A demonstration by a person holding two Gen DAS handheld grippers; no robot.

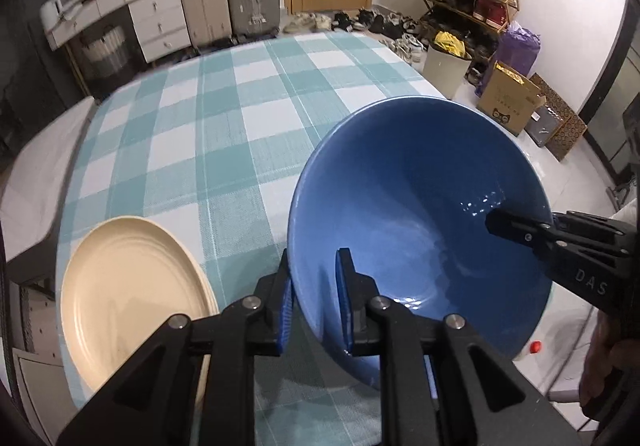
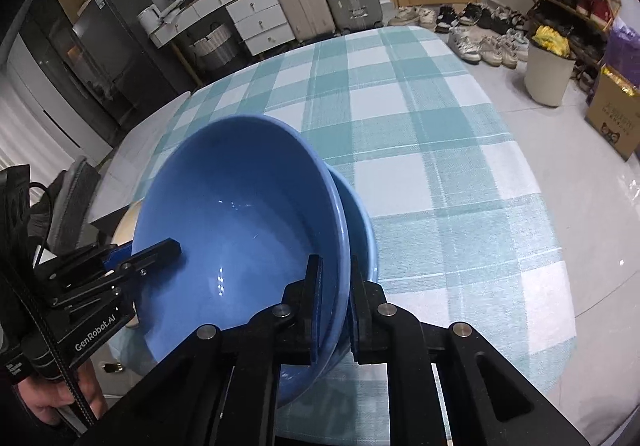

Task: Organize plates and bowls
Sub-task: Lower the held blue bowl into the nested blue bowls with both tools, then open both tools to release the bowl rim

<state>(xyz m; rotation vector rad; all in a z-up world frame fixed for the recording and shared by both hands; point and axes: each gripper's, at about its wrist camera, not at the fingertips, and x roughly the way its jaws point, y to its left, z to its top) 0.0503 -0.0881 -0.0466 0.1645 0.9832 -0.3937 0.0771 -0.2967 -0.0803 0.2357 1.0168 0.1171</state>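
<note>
Currently the blue bowl (image 1: 416, 222) hangs tilted above the checked tablecloth (image 1: 224, 134), gripped from two sides. The left gripper (image 1: 316, 298) pinches its rim at 6 o'clock in the left wrist view, one pad inside the wall and one outside. The right gripper (image 2: 334, 306) pinches the opposite rim likewise; in the left view it enters at 3 o'clock. A second blue bowl (image 2: 362, 222) sits nested beneath the first (only its rim shows in the right wrist view), and the right jaws appear to span both rims. Two opposed grips probably steady the stack against tipping. The cream plate (image 1: 132, 298) lies flat on the cloth at 8 o'clock, just beside the left gripper, apart from the bowls. Stacking looks partly complete.
</note>
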